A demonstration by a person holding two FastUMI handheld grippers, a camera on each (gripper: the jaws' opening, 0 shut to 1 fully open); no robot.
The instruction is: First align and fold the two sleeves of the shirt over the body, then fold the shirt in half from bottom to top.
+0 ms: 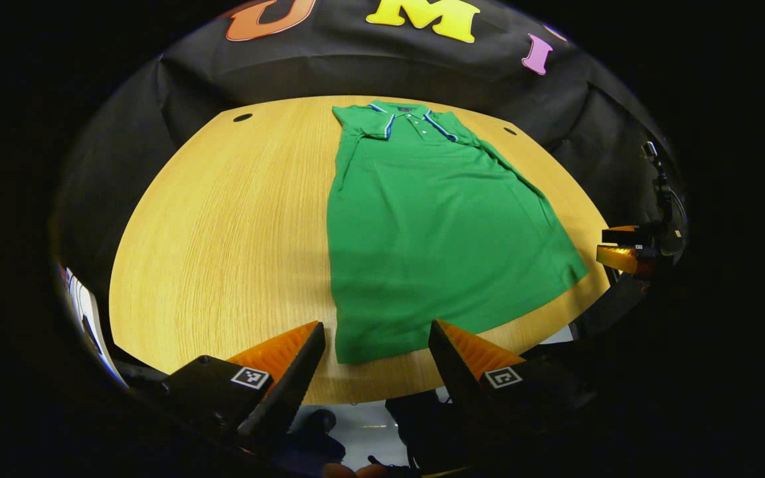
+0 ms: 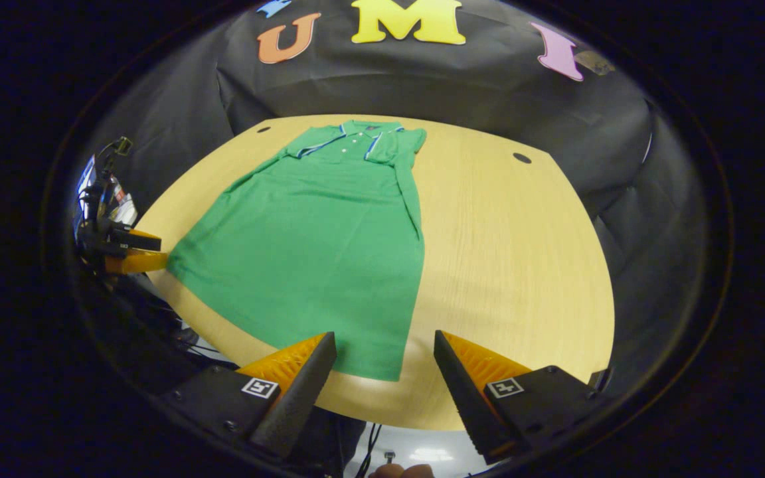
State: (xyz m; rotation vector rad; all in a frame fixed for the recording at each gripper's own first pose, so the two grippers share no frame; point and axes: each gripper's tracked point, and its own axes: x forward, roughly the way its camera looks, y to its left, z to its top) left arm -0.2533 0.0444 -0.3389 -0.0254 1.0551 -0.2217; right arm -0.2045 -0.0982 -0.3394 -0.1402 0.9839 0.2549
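The green shirt (image 1: 422, 232) lies flat on the bench (image 1: 223, 232), sleeves folded in, collar at the far edge. Both left tongs (image 1: 377, 332) and right tongs (image 2: 384, 342) gape empty above its hem.

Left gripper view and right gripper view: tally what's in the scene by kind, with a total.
Green polo shirt: 1
Wooden table: 1
Cable holes in the tabletop: 2
Grippers: 2, left gripper and right gripper, both with jaws apart
Total: 6
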